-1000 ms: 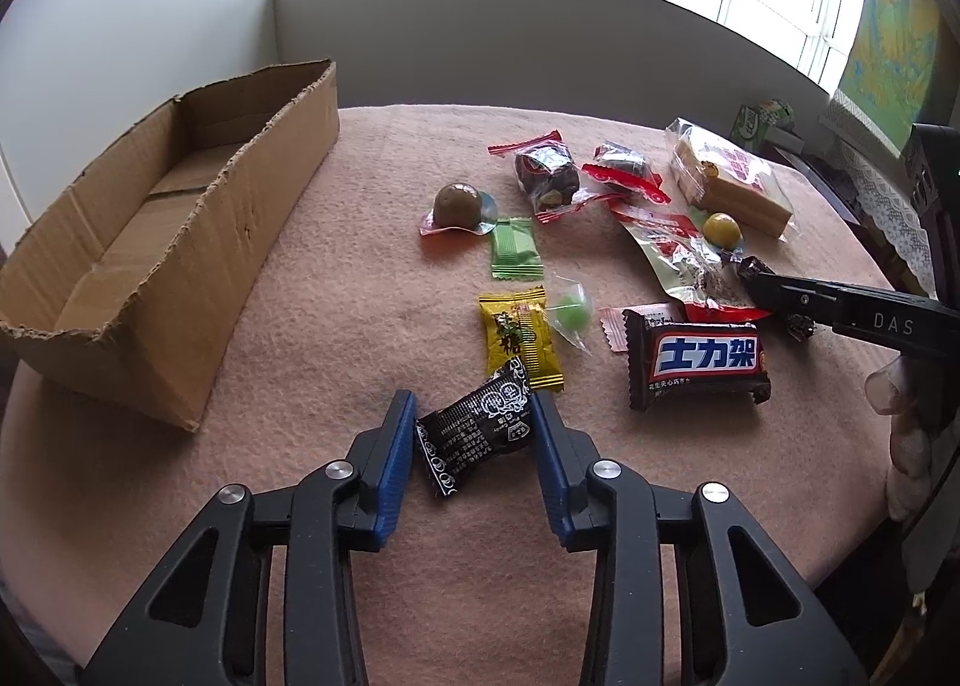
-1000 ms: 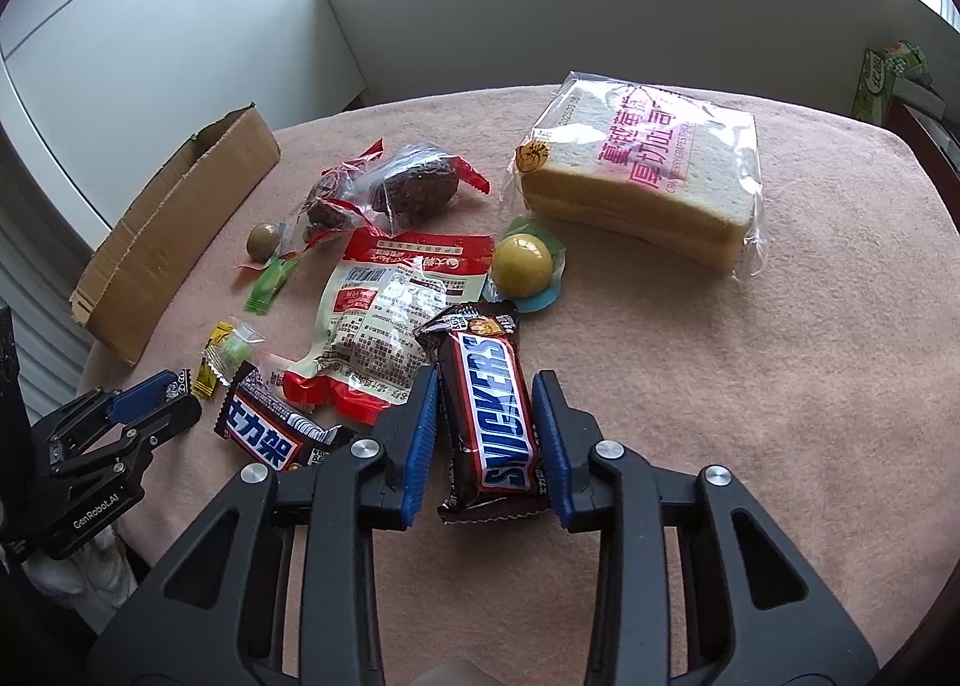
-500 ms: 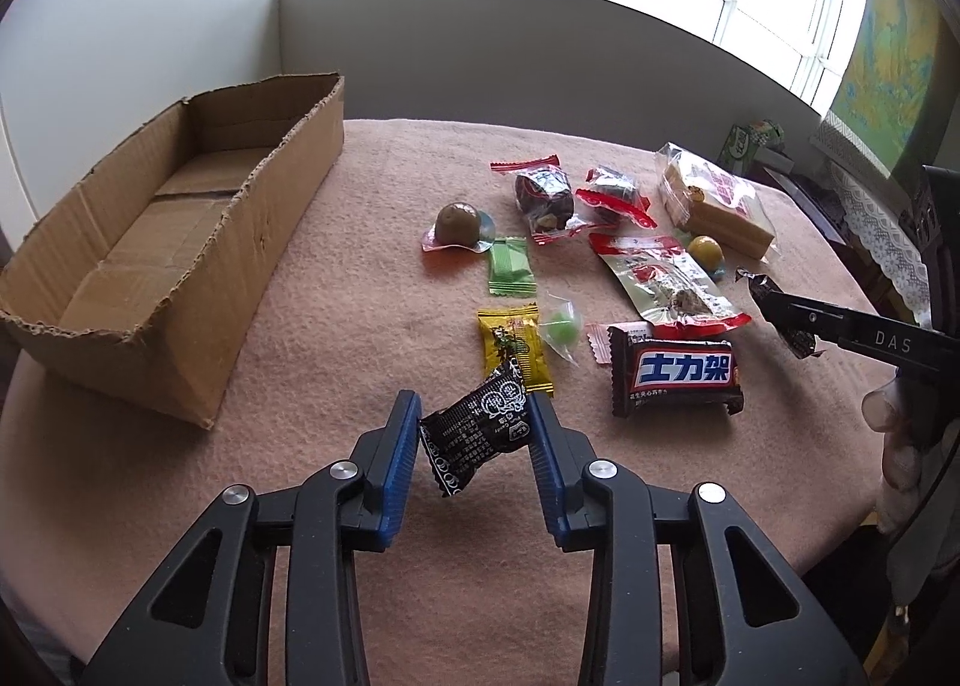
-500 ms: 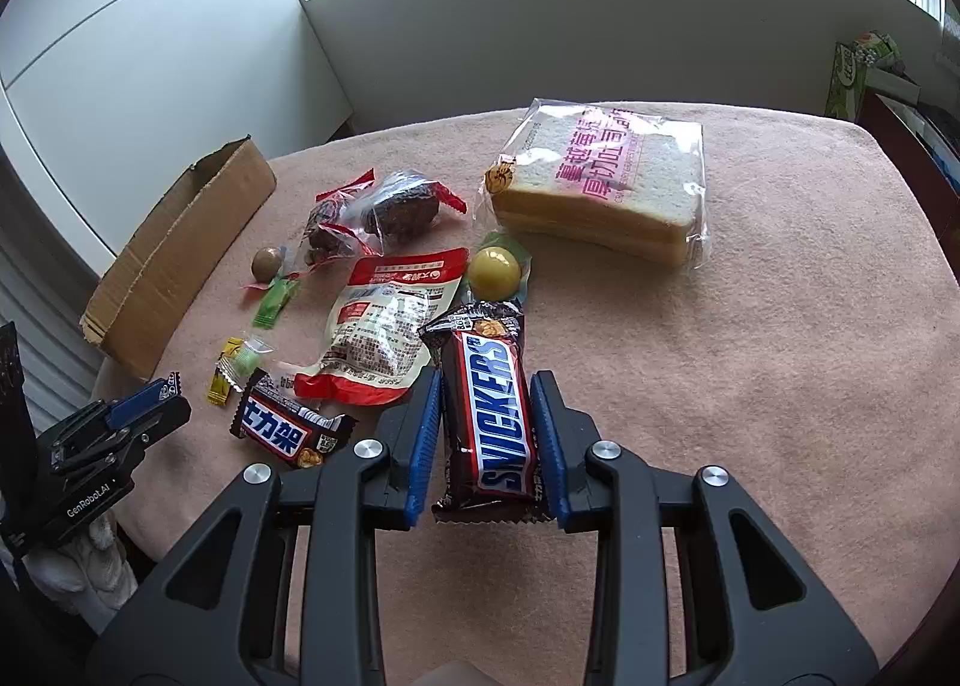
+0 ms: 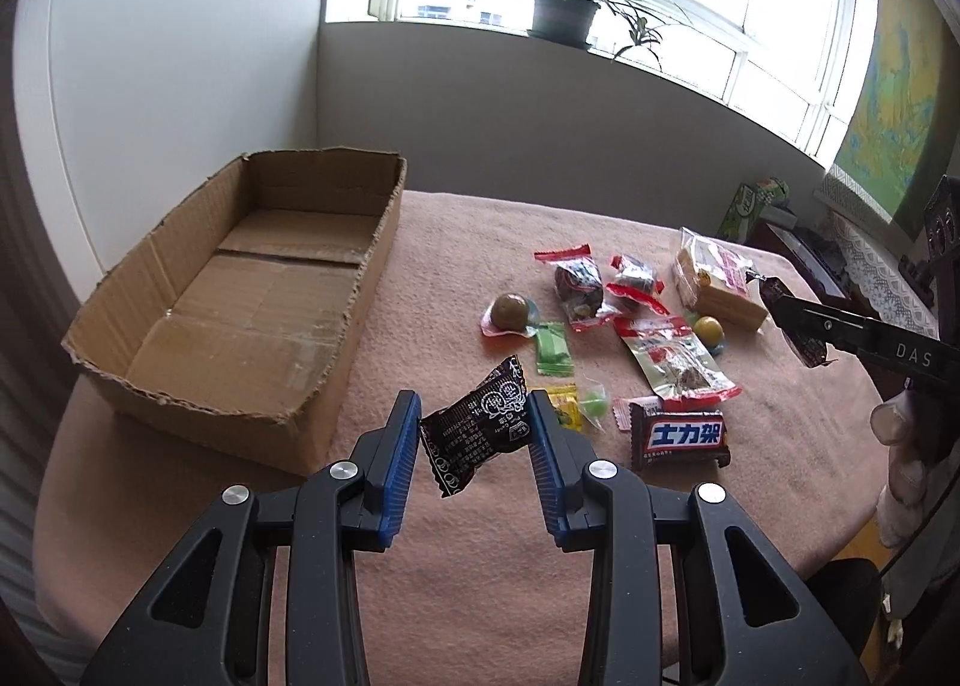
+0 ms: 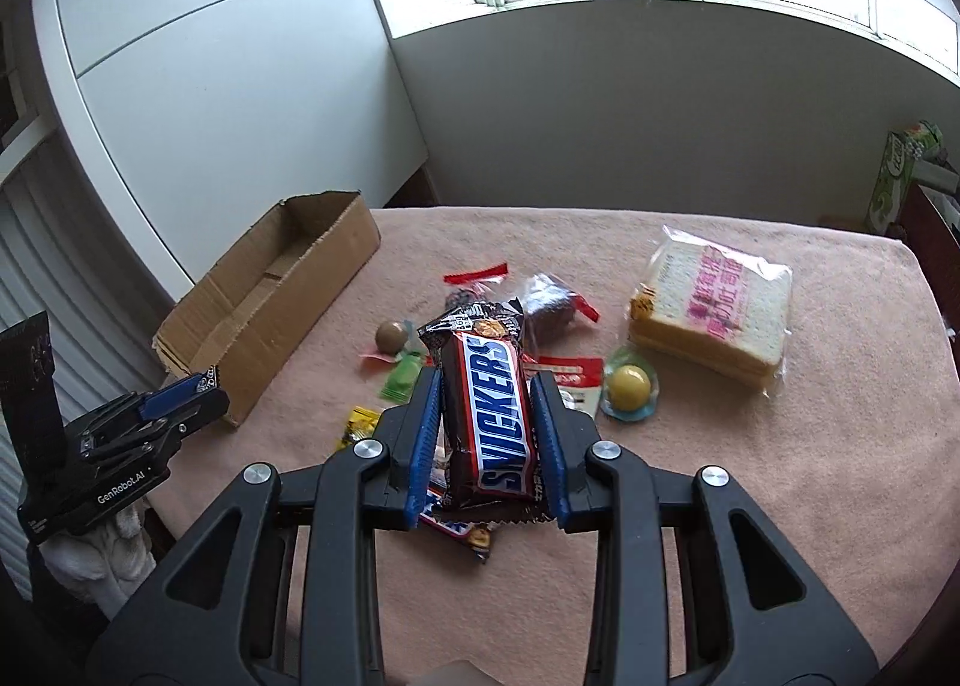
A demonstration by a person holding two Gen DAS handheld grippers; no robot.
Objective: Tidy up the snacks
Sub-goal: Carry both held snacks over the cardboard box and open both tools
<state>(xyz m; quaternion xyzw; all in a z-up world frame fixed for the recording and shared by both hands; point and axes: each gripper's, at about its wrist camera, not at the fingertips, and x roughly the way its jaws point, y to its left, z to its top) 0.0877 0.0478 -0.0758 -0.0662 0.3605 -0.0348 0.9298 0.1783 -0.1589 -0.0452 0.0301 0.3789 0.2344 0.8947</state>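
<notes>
Early stage, nothing packed. Cardboard box (image 5: 240,290) far left on the table (image 5: 480,596), bare inside. Left gripper (image 5: 474,446) pinches a black snack packet (image 5: 477,434), lifted clear. Loose snacks (image 5: 600,320) lie mid-table, bread pack (image 6: 711,311) far right. Right gripper (image 6: 487,434) clamps a Snickers bar (image 6: 489,410), raised. All snacks left to box.

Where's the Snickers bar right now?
In the right wrist view the Snickers bar sits clamped lengthwise in the right gripper, lifted off the table above the red-and-clear pouch, with the cardboard box away to its left.
</notes>
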